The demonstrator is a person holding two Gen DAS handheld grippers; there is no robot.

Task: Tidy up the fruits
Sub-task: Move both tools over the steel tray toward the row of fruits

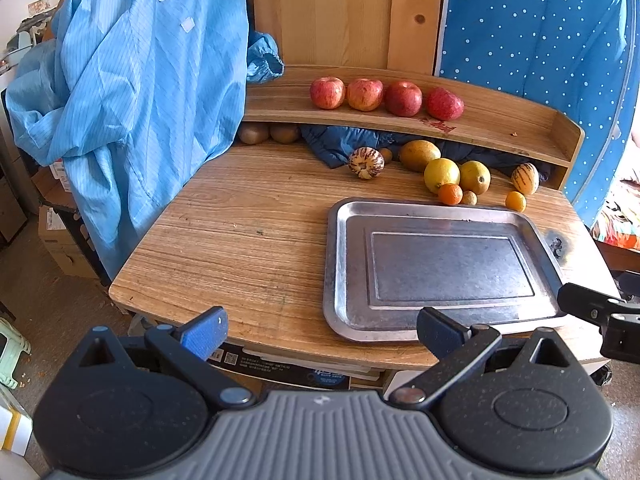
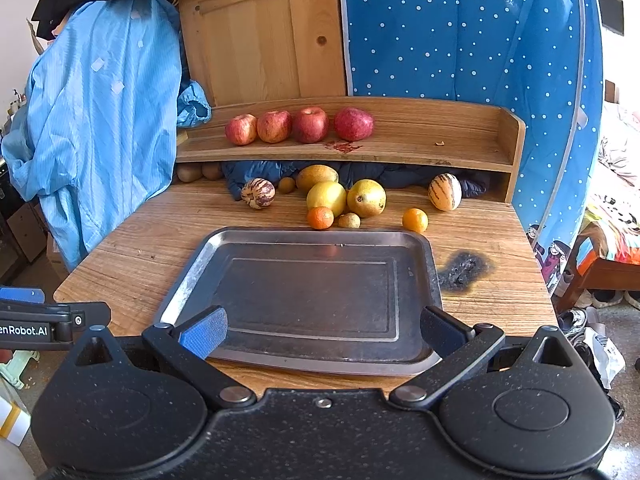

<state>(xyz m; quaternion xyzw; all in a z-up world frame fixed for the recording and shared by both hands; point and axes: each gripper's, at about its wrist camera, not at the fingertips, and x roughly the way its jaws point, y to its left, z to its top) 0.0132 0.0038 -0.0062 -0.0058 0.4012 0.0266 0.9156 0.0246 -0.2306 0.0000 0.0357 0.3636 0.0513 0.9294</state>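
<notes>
An empty metal tray (image 1: pixel 344 264) (image 2: pixel 188 280) lies on the wooden table. Behind it sit loose fruits: two striped melons (image 1: pixel 366 163) (image 2: pixel 445 191), a yellow lemon (image 1: pixel 441 175) (image 2: pixel 326 197), a yellow pear (image 2: pixel 366 197), a mango (image 1: pixel 419 155), two small oranges (image 1: pixel 450 194) (image 2: pixel 415 220). Several red apples (image 1: pixel 365 94) (image 2: pixel 310 124) stand in a row on the raised shelf. My left gripper (image 1: pixel 322 330) is open at the table's near edge, left of the tray's front. My right gripper (image 2: pixel 322 330) is open over the tray's front edge. Both hold nothing.
A blue coat (image 1: pixel 132 80) hangs over the table's left side. Brown kiwis (image 1: pixel 254 133) and dark cloth (image 1: pixel 332 144) lie under the shelf (image 1: pixel 520 132). A burn mark (image 2: pixel 464 266) is right of the tray. Boxes stand on the floor at left.
</notes>
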